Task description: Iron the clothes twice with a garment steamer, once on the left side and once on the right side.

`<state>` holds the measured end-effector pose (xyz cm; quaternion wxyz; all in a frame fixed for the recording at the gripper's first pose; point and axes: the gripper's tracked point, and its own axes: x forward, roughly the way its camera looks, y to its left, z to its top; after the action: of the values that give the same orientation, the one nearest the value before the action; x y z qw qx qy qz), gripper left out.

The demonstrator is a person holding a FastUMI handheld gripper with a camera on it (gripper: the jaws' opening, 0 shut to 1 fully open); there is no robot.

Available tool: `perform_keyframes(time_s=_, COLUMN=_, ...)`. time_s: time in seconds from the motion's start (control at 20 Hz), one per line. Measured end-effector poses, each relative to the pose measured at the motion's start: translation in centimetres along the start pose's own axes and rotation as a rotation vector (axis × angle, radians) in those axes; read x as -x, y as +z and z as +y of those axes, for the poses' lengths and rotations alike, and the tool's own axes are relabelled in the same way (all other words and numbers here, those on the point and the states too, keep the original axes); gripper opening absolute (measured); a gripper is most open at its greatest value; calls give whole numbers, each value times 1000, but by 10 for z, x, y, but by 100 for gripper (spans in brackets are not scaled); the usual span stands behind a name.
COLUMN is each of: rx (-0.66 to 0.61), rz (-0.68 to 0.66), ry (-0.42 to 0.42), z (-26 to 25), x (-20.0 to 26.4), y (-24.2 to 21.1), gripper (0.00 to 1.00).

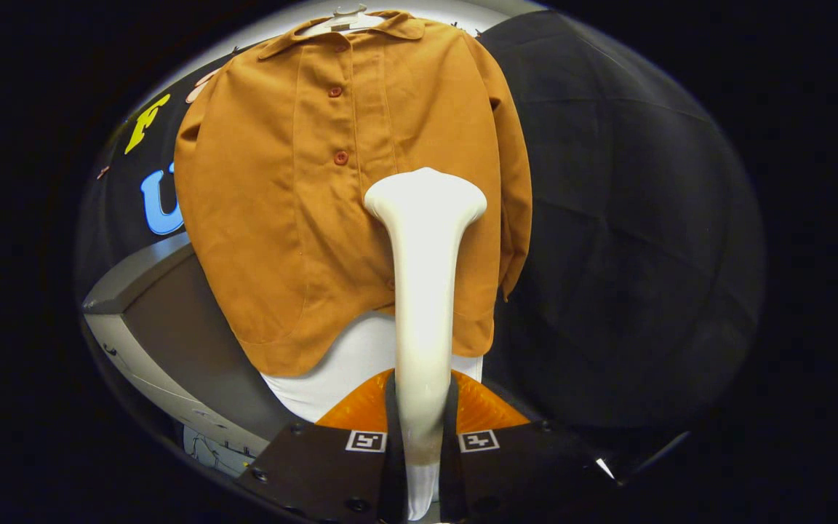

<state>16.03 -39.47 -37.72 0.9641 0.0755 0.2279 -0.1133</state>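
i have the gripper [419, 429] pinched on the slim neck of a glossy white plastic garment steamer [425, 291], both fingers pressing its sides, so the hold is low on the handle and the flared head stands well beyond the fingertips. the steamer looks stiff and smooth; i judge it slippery under the pads and top-heavy at this reach, so i want the squeeze kept firm and the wrist slow, or the head may swing or twist in the grip.

the head sits against, or just in front of, the front of a rust-orange button-up shirt [281, 218]; i cannot tell if it touches. it is right of the row of red buttons [340, 157], about mid-height on the panel. the shirt hangs on a pale hanger [346, 16] over a white form or undergarment [339, 371] that shows below the hem. the cloth looks light and soft; i expect it to give and sway under pressure rather than resist, so strokes should be gentle and run down the fabric.

to the left below the shirt is a grey slanted panel with a brown face [172, 320], near the hem, which could crowd a low pass on that side. the buttons and placket are the likely snags when crossing over. black booth cloth [623, 218] hangs behind on the right.
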Motion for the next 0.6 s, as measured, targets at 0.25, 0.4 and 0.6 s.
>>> perform_keyframes(time_s=0.25, rx=17, rz=68, ry=-21, z=-2, x=8, y=-37, gripper=21)
perform_keyframes(time_s=0.4, rx=22, rz=93, ry=-23, z=3, x=17, y=-56, gripper=21)
perform_keyframes(time_s=0.6, rx=12, rz=101, ry=-16, z=17, x=33, y=-68, gripper=21)
